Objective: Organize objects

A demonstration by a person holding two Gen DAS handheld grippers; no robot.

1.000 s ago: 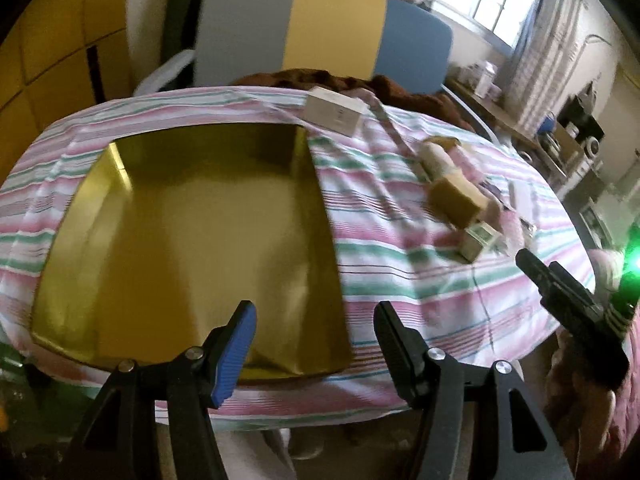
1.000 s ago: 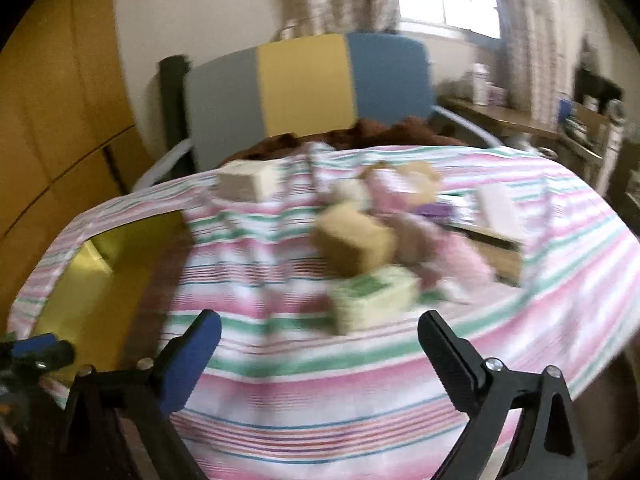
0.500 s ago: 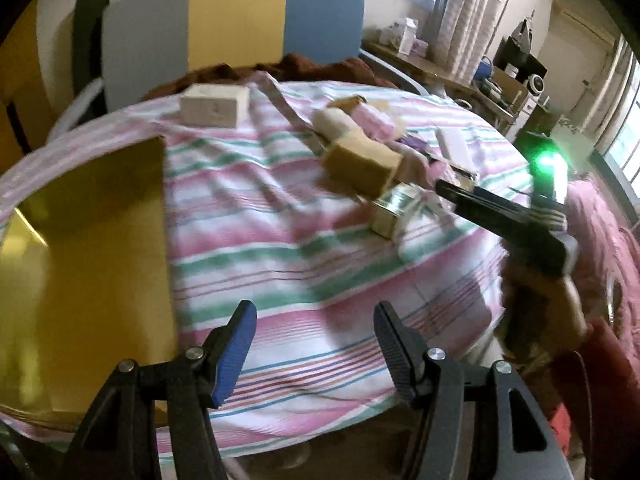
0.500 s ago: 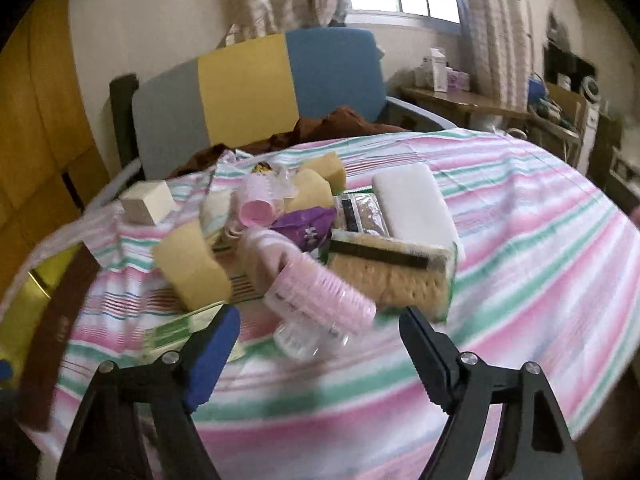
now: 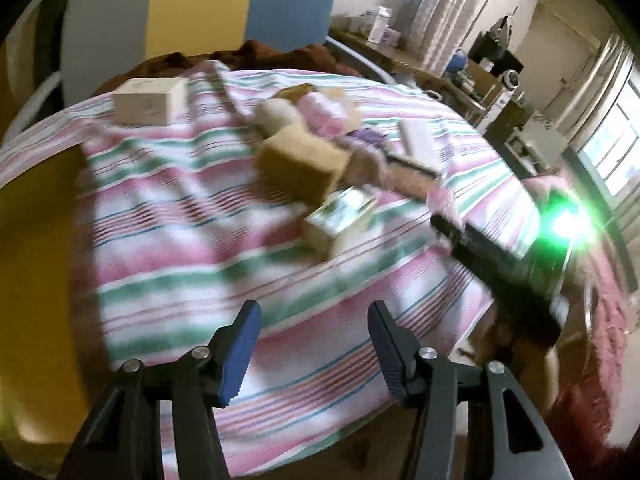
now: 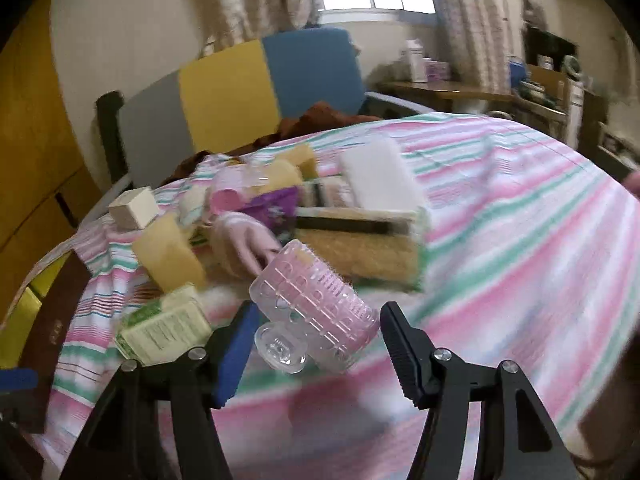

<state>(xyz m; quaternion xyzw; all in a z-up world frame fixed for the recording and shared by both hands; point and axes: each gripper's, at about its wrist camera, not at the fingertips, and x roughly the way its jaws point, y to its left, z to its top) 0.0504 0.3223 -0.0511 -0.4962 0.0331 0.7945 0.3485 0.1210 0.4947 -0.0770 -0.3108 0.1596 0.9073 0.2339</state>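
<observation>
A clear pink ribbed jar (image 6: 316,312) lies on its side on the striped tablecloth (image 6: 500,240), at the near edge of a pile. My right gripper (image 6: 318,340) has come down around it. Its jaws are closing, with the jar between them and the pads close to its sides but not clearly pressing. My left gripper (image 5: 314,344) hovers over bare cloth near the table's front edge, its jaws closing on nothing. The right gripper (image 5: 492,268) shows at the right of the left wrist view, under a green light.
The pile holds a yellow sponge (image 6: 168,256), a green-and-white box (image 6: 164,328), a purple packet (image 6: 276,208), a packed scrub sponge (image 6: 360,248) and a white block (image 6: 380,180). A white box (image 5: 150,100) sits apart behind. A gold tray (image 5: 36,260) lies at the left.
The left wrist view has swung right, off the gold tray and toward the pile. My right gripper has moved forward and down onto the pink jar, and its jaws have narrowed a lot.
</observation>
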